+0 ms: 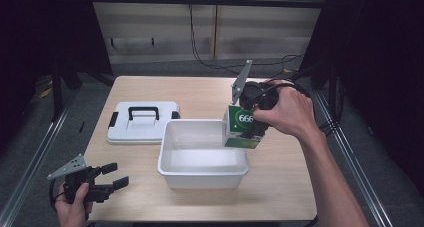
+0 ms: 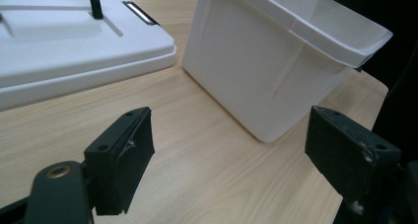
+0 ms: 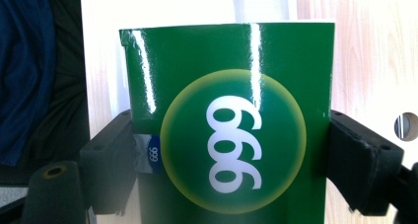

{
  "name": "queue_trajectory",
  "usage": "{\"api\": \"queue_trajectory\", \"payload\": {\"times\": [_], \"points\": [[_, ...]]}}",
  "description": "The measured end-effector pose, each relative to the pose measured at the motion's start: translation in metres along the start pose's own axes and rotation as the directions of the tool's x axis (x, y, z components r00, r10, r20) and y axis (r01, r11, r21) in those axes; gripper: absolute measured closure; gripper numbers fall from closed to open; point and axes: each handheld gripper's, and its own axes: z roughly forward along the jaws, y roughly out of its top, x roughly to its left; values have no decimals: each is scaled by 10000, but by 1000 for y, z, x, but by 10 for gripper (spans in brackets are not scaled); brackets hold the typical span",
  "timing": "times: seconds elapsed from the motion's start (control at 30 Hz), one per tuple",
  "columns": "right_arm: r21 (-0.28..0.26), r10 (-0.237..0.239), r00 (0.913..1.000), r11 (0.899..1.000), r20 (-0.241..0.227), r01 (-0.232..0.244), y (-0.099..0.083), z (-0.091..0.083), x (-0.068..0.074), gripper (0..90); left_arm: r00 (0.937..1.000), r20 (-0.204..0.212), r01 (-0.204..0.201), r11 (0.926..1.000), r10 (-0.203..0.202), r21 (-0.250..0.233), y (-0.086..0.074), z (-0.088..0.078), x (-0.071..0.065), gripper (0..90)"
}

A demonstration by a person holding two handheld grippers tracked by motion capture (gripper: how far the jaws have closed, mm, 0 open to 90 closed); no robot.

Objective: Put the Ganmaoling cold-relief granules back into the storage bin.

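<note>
A green box (image 1: 241,128) printed with white digits in a round emblem hangs over the right rim of the white tub (image 1: 170,163), held by my right gripper (image 1: 253,118). In the right gripper view both black jaws press the sides of the green box (image 3: 231,125). My left gripper (image 1: 116,176) rests open near the table's front left corner, off to the tub's left. Its own view looks between spread jaws at the white tub's (image 2: 266,71) outer wall, with nothing held.
A white lid (image 1: 142,121) with a black handle and black latches lies flat left of the tub; the lid's edge (image 2: 74,51) also appears in the left gripper view. The wooden table (image 1: 280,182) has bare room at the front right. Cables (image 1: 210,62) trail behind.
</note>
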Motion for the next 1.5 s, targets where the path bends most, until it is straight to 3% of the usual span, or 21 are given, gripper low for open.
{"api": "queue_trajectory", "payload": {"times": [0.3, 0.33, 0.37, 0.43, 0.73, 0.93, 1.5], "points": [[60, -106, 9997, 9999, -240, 108, 5, 14, 0, 161, 10000, -36, -15, 10000, 15, 30, 0, 0, 0, 186], [114, 57, 9996, 9999, -261, -54, 6, 14, 1, 161, 10000, -32, -16, 10000, 16, 33, 0, 0, 0, 186], [-3, -144, 9995, 9999, -267, 144, 7, 16, 0, 161, 10000, -47, -17, 10000, 17, 33, 0, 0, 0, 186], [3, -116, 9994, 9999, -327, 117, 8, 19, 0, 161, 10000, -37, -15, 10000, 15, 31, 0, 0, 0, 186], [489, -85, 9992, 9987, -398, 105, 17, 31, -1, 161, 10000, -18, 30, 10000, -30, 49, 0, 0, 0, 186], [360, -116, 9984, 9993, -555, 136, 20, 40, -1, 161, 10000, -22, 27, 10000, -27, 49, 0, 0, 0, 186], [669, -96, 9971, 9977, -754, 146, 21, 67, -5, 160, 10000, 1, 35, 10000, -35, 40, 0, 0, 0, 186]]}}
